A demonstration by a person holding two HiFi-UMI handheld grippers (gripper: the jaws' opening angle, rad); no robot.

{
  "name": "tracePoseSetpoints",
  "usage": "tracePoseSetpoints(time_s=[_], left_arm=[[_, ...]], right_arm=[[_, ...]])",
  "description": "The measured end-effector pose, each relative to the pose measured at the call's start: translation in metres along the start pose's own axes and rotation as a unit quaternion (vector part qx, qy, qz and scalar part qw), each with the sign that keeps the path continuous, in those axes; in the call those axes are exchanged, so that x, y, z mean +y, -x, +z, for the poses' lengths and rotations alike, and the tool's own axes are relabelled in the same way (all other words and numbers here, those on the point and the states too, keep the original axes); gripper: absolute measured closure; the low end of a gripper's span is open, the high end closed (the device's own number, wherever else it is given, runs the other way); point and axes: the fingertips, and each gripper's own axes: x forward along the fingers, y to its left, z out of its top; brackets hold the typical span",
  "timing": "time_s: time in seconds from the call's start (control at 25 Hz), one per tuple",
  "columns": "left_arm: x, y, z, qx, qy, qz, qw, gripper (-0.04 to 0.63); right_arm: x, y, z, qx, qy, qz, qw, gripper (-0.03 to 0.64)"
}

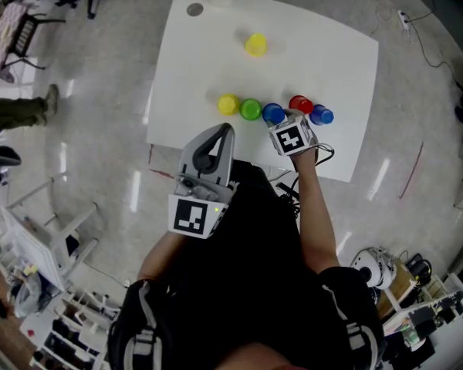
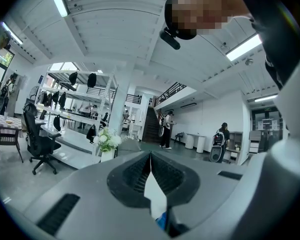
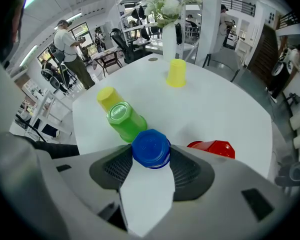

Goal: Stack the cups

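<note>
Upside-down cups stand in a row near the front edge of the white table [image 1: 332, 60]: yellow [image 1: 228, 104], green [image 1: 251, 109], blue [image 1: 273, 113], red [image 1: 300, 103] and a second blue [image 1: 322, 115]. Another yellow cup [image 1: 255, 45] stands alone farther back. My right gripper [image 1: 281, 120] points steeply down over the row. In the right gripper view its jaws [image 3: 151, 151] sit against both sides of the blue cup [image 3: 151, 148], with the green cup [image 3: 125, 120] and red cup [image 3: 212, 148] on either side. My left gripper [image 1: 225, 129] is held level before the table, its jaws [image 2: 150, 159] closed on nothing.
A vase of white flowers [image 3: 169, 29] stands at the table's far edge, with a round grommet [image 1: 194, 9] near the far left corner. A person [image 3: 70, 44] and office chairs are beyond the table. Shelves and clutter line the floor at my left and right.
</note>
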Motion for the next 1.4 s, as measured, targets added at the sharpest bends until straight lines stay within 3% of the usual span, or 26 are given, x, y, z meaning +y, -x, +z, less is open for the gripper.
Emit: tracePoseSetpoints(time_s=[0.48, 0.6, 0.84, 1.04, 1.4], left_arm=[[-0.004, 0.0, 0.001, -0.001, -0.004, -0.004, 1.0, 0.572], [-0.004, -0.001, 0.003, 0.001, -0.004, -0.005, 1.0, 0.573], [-0.002, -0.007, 0.013, -0.006, -0.011, -0.011, 0.9999, 0.574], [0.009, -0.02, 0.021, -0.007, -0.009, -0.021, 0.9997, 0.572], [0.027, -0.054, 0.032, -0.011, 0.003, -0.042, 0.999, 0.574]], right_arm=[[0.003, -0.003, -0.004, -0.001, -0.015, 0.005, 1.0, 0.364], [0.005, -0.002, -0.007, 0.0, -0.021, 0.011, 1.0, 0.31], [0.001, 0.04, 0.026, -0.089, -0.024, -0.01, 0.996, 0.31], [-0.01, 0.086, 0.083, -0.198, -0.044, -0.021, 0.979, 0.322], [-0.03, 0.102, 0.151, -0.21, -0.035, -0.042, 0.976, 0.325]])
